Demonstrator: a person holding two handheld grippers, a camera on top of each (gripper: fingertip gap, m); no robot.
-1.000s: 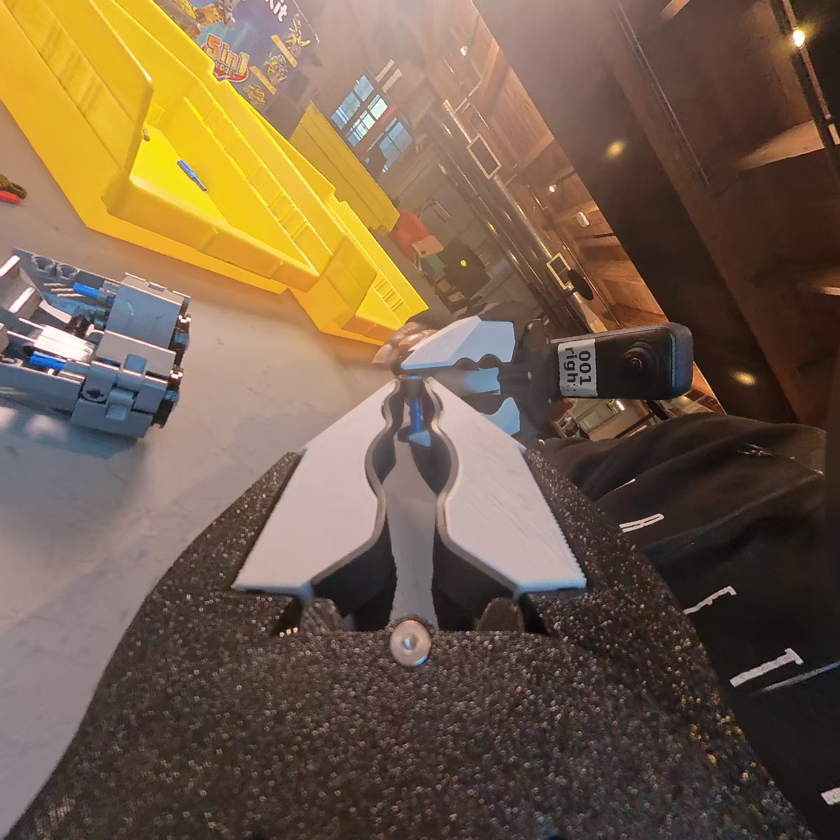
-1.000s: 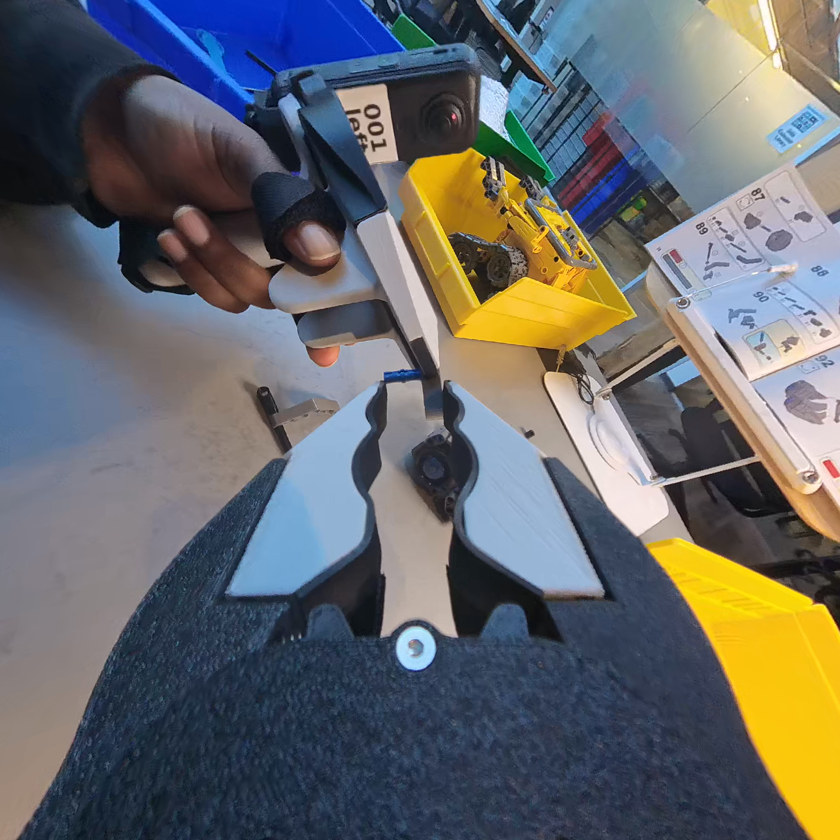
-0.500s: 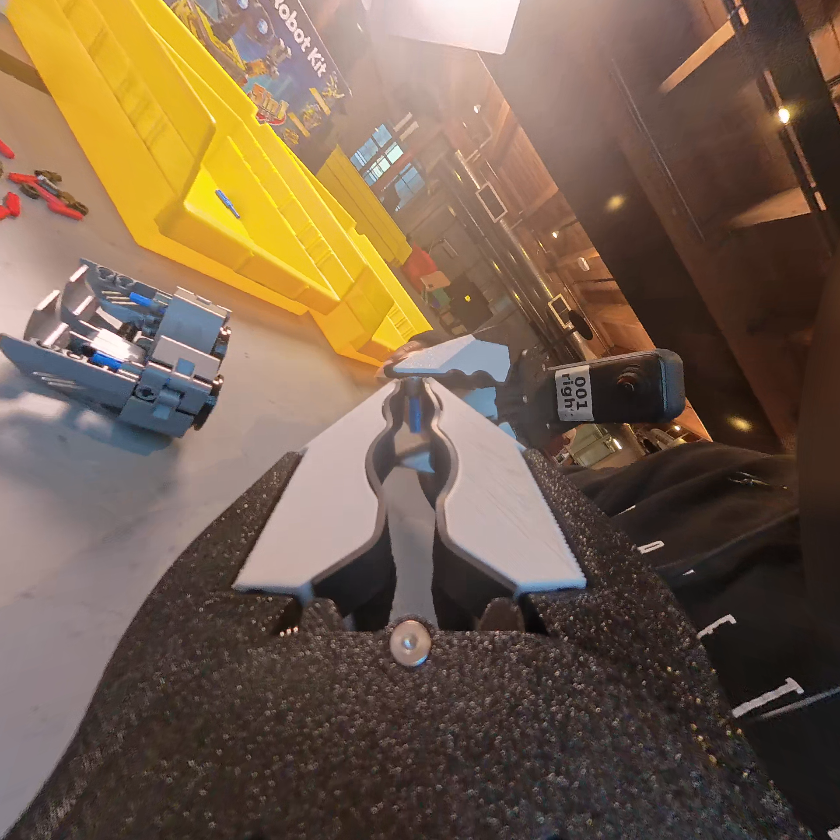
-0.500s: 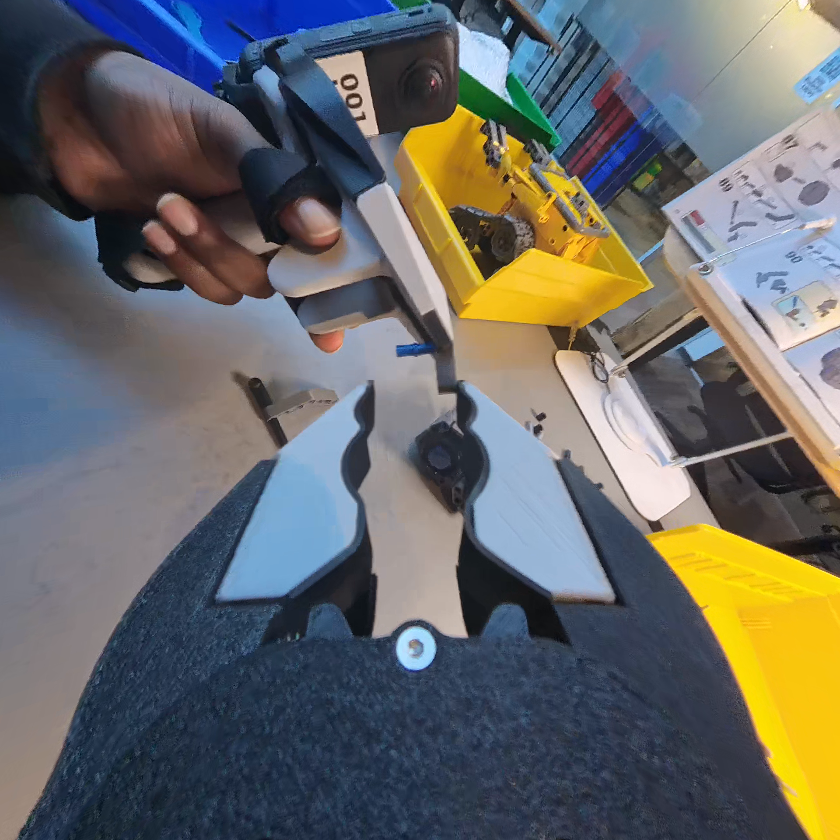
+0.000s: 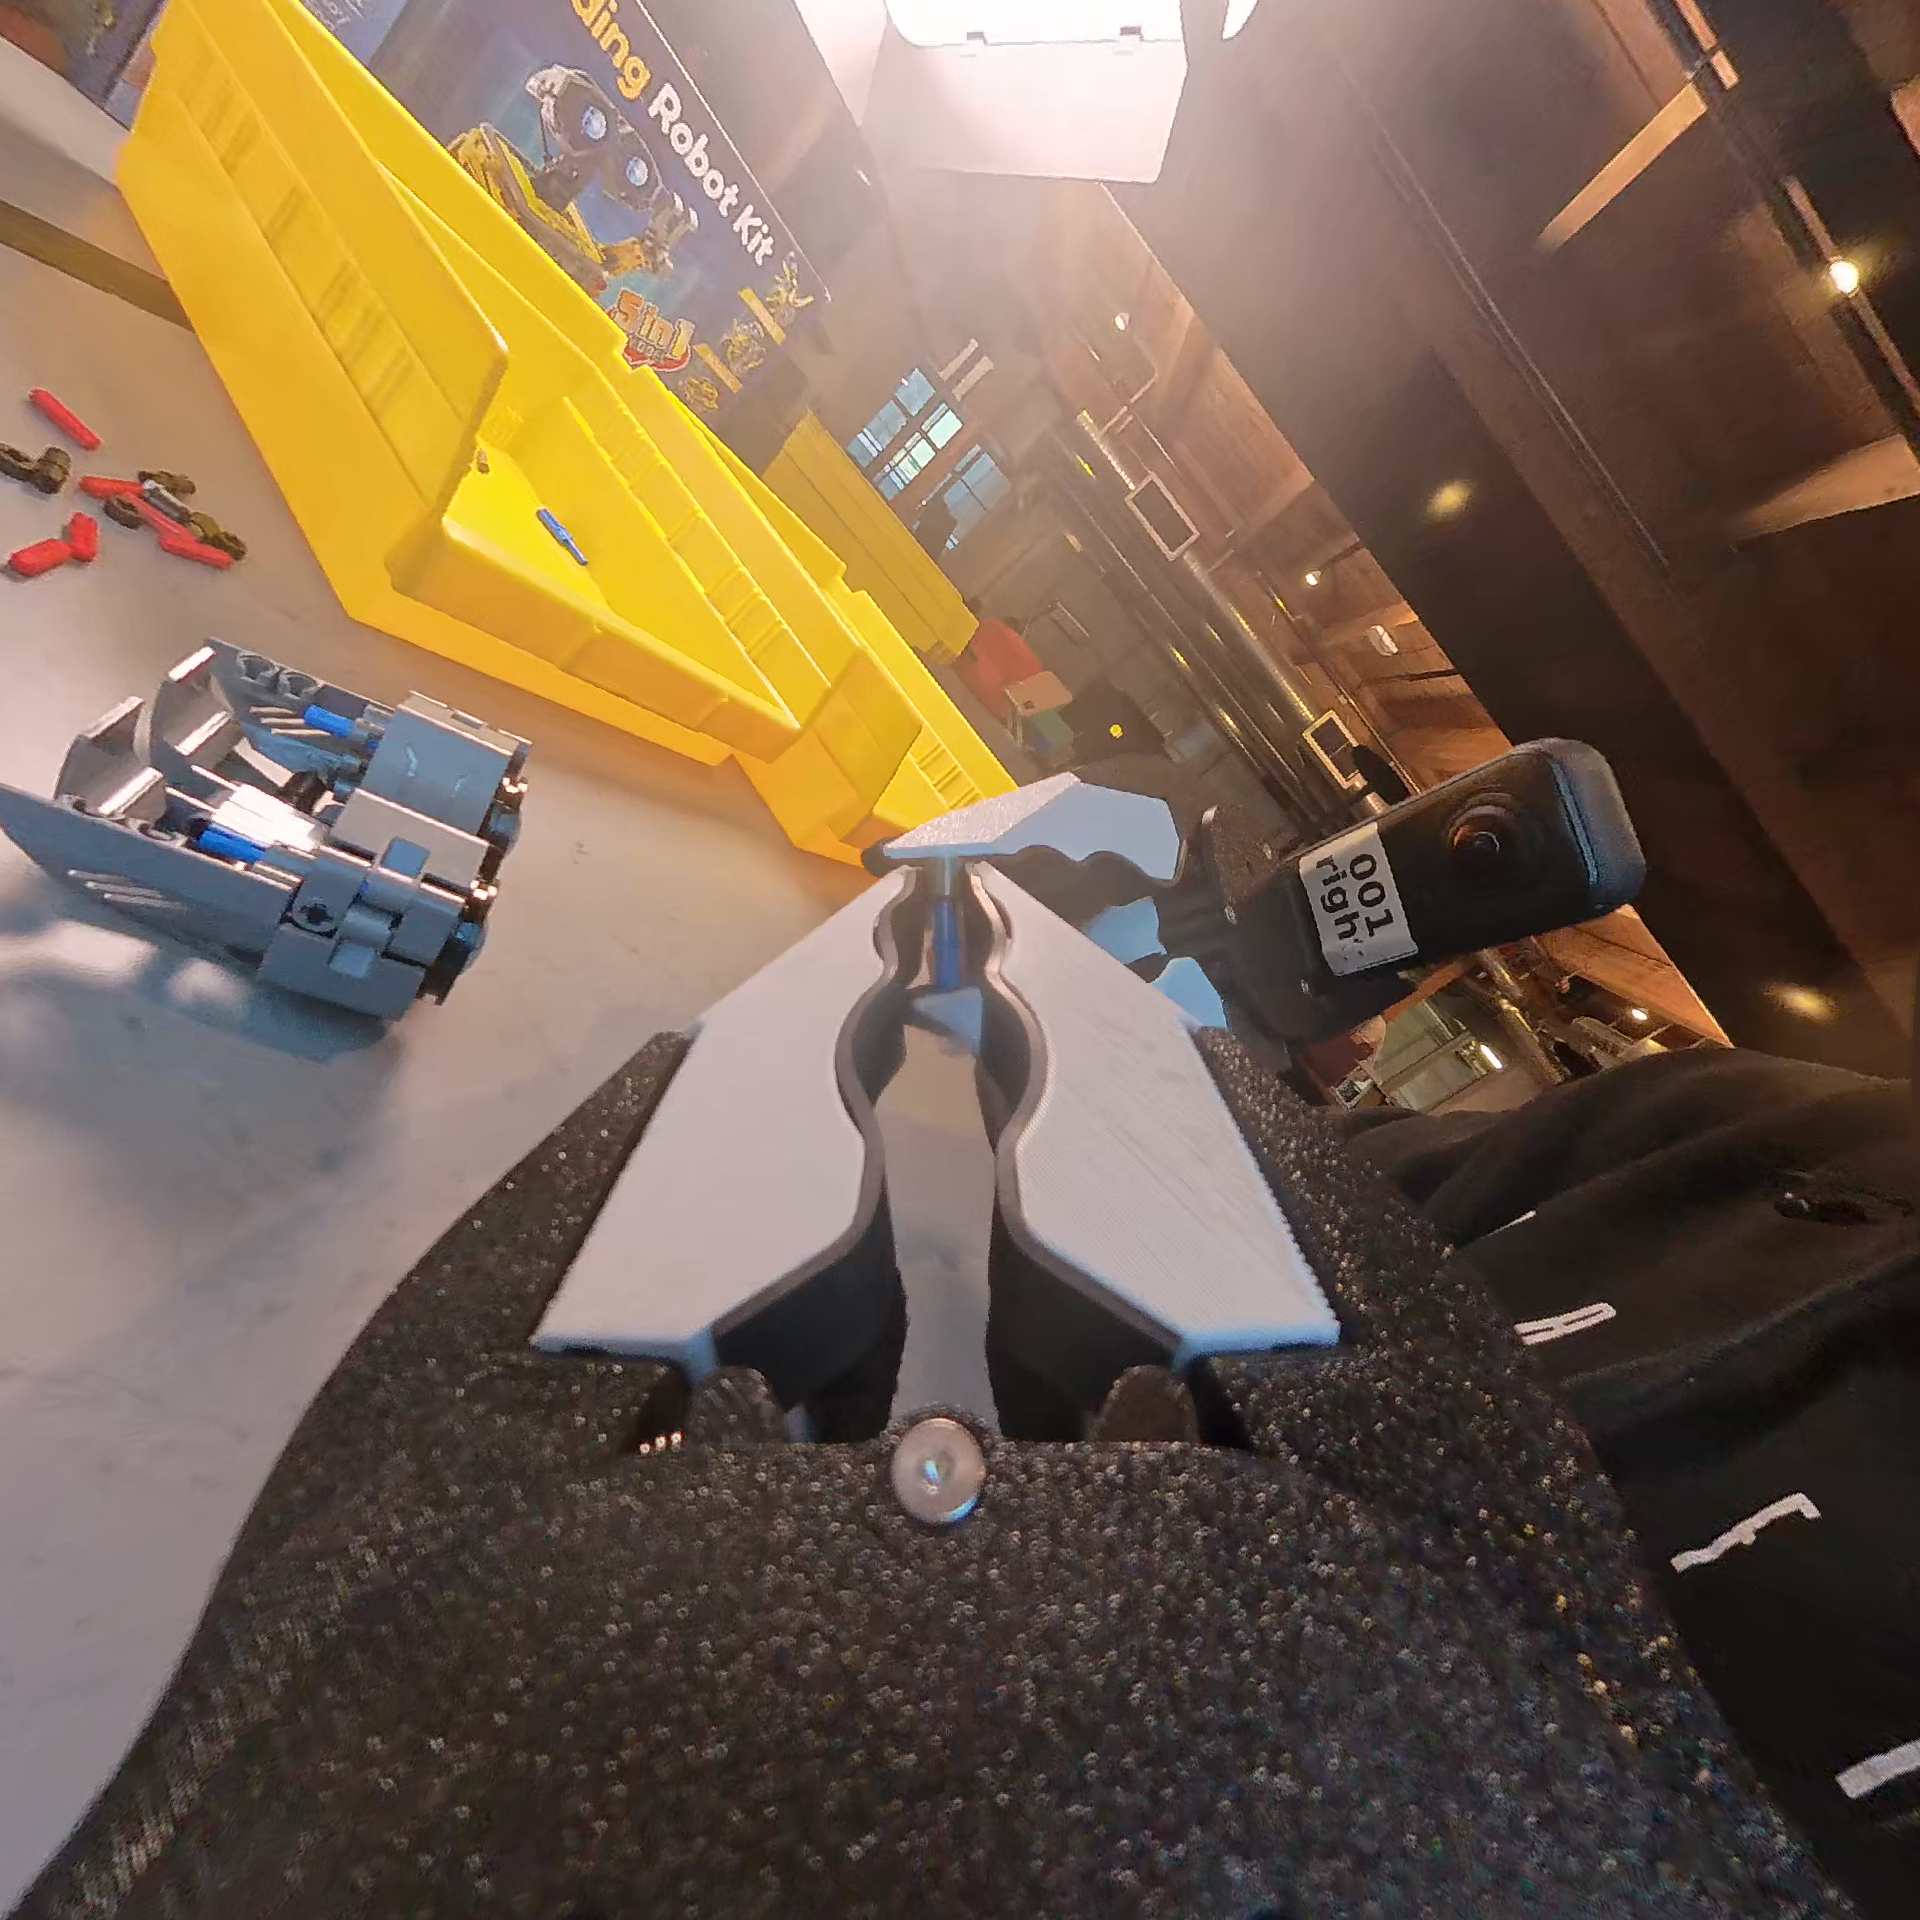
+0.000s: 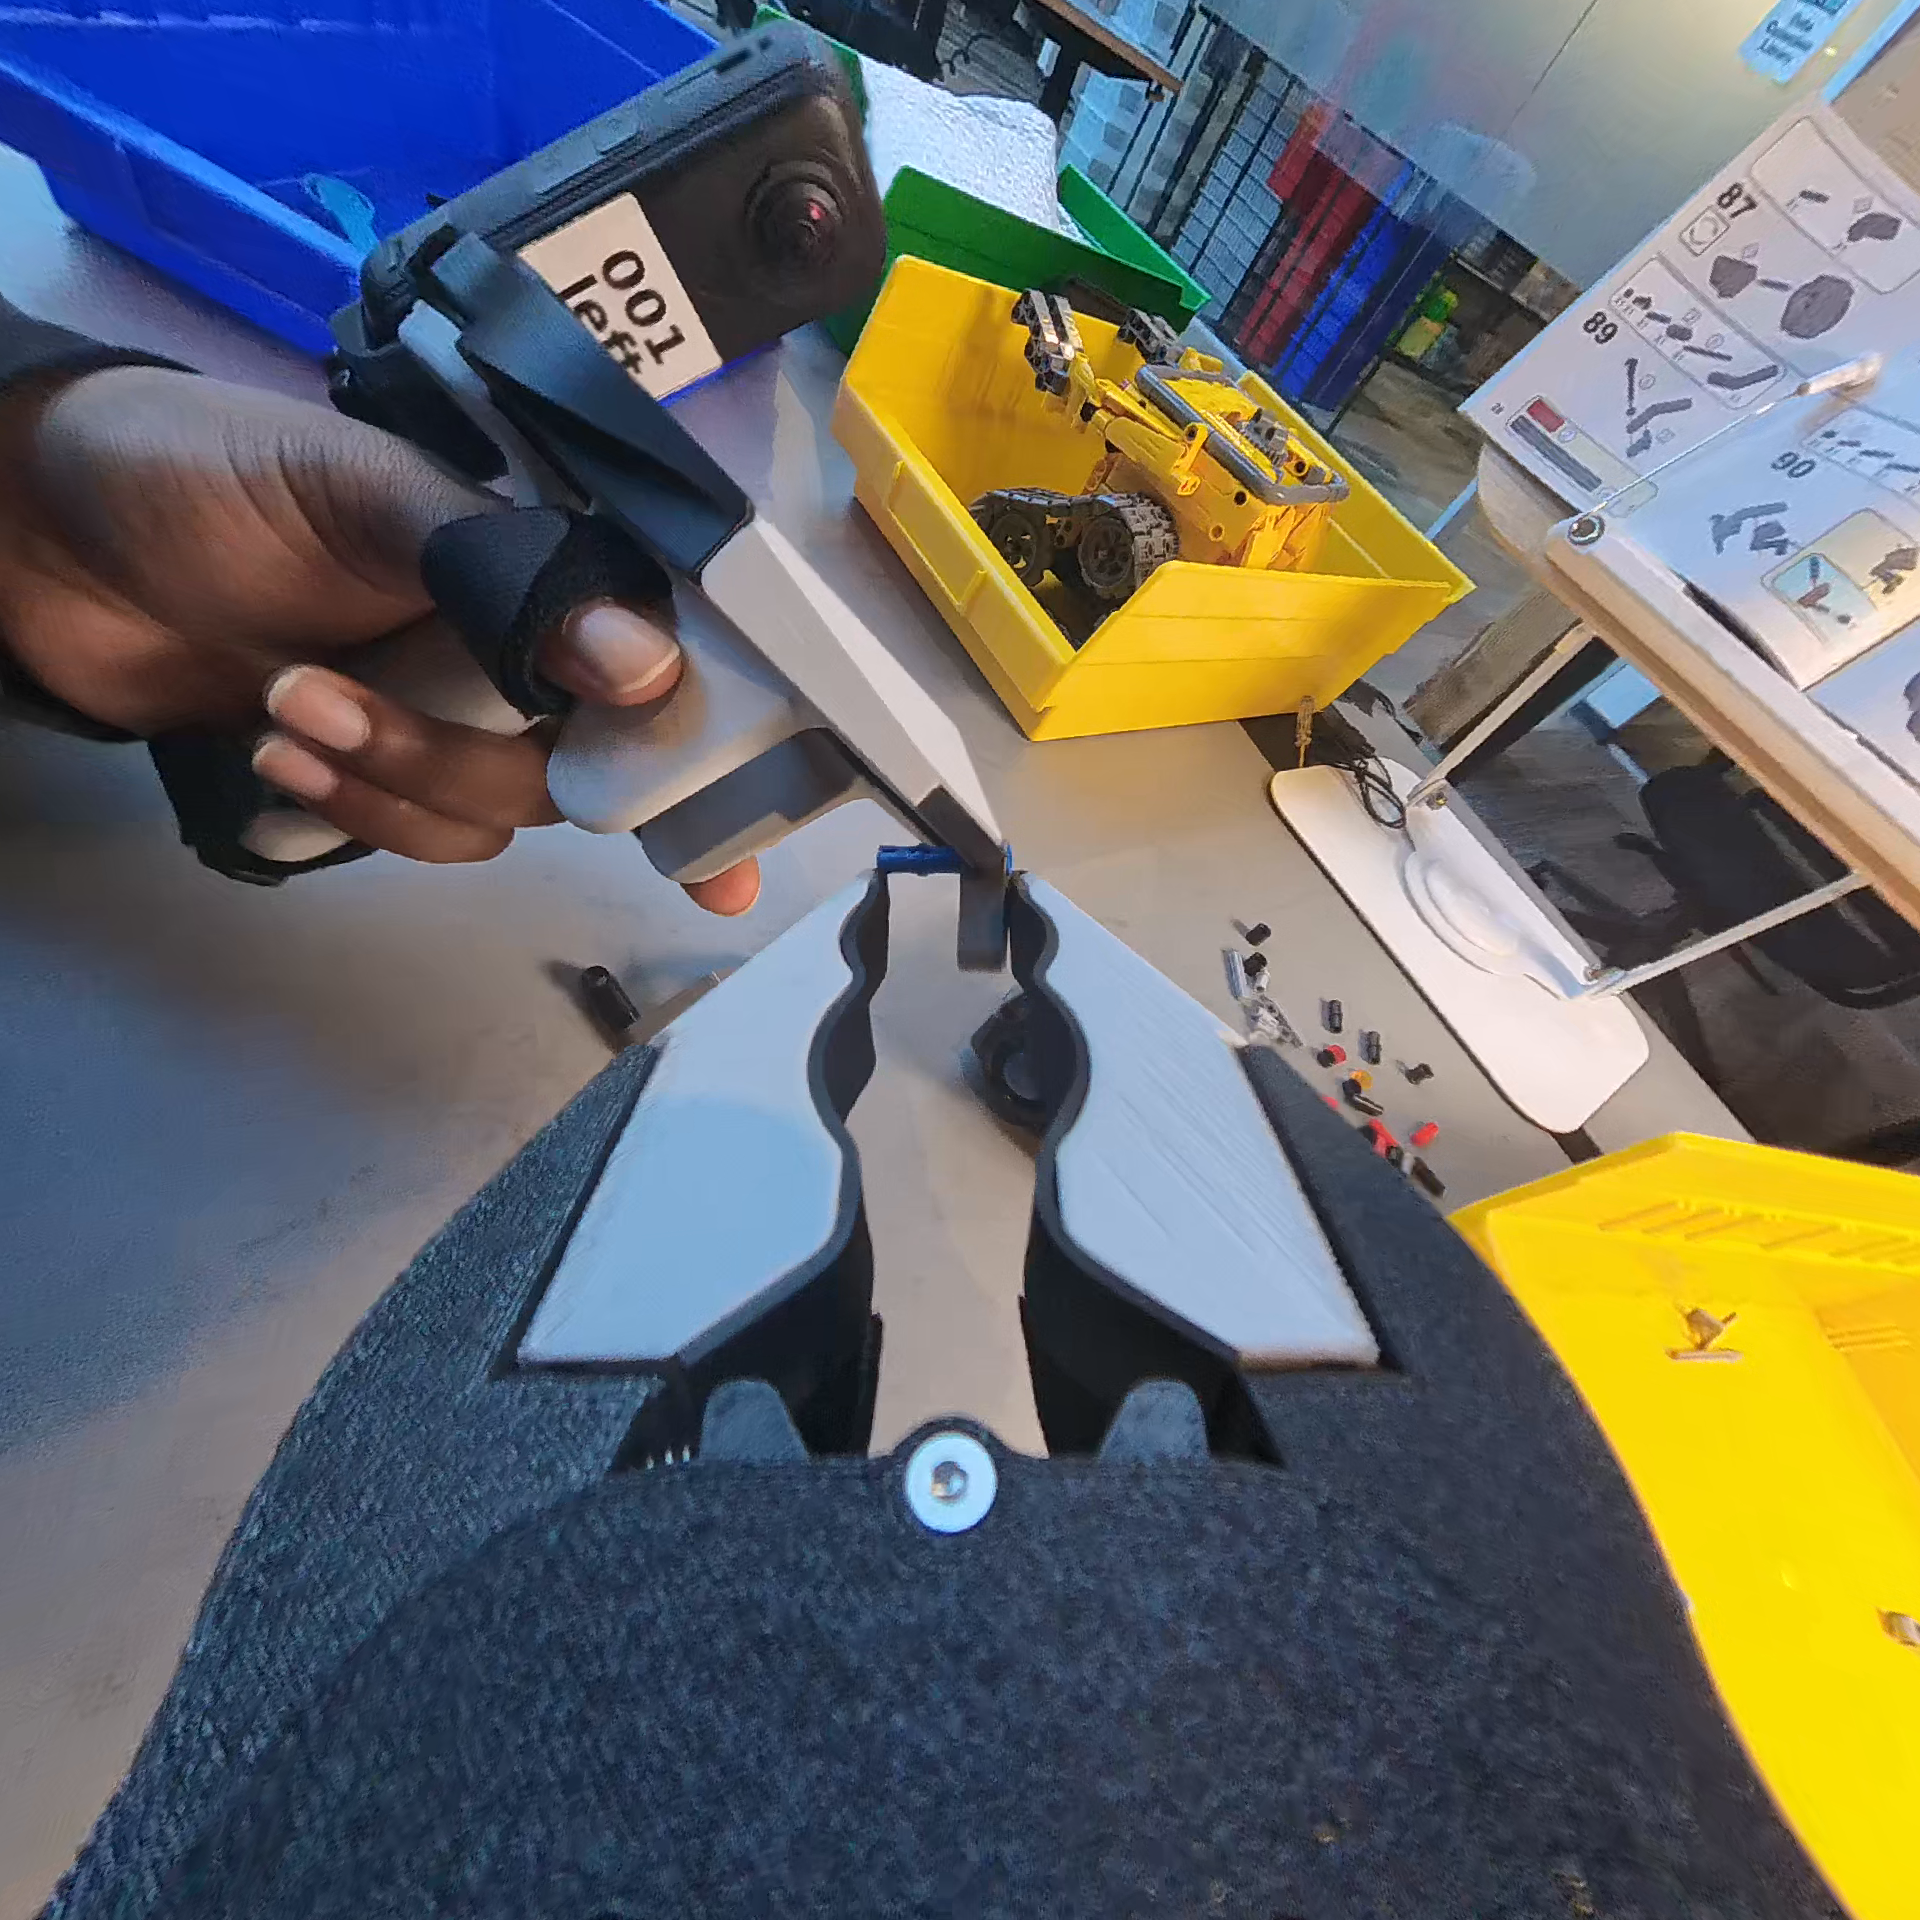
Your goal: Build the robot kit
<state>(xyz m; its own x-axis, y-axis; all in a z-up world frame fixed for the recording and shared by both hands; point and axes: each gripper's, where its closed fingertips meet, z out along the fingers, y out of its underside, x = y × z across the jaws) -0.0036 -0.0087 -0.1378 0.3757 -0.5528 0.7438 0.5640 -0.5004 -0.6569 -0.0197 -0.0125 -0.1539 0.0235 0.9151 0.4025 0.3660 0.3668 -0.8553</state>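
left gripper [image 5: 943, 902] pinches a blue pin [image 5: 945, 940] (right gripper [image 6: 943, 883] touching).

A workshop: parts bins [image 6: 1195, 665], instruction sheets [image 6: 1787, 343], loose building pieces [image 5: 114, 509].

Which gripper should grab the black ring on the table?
Probably right. The right gripper is open, and the ring lies between its fingers, close to one of them. The left gripper is shut on a blue pin.
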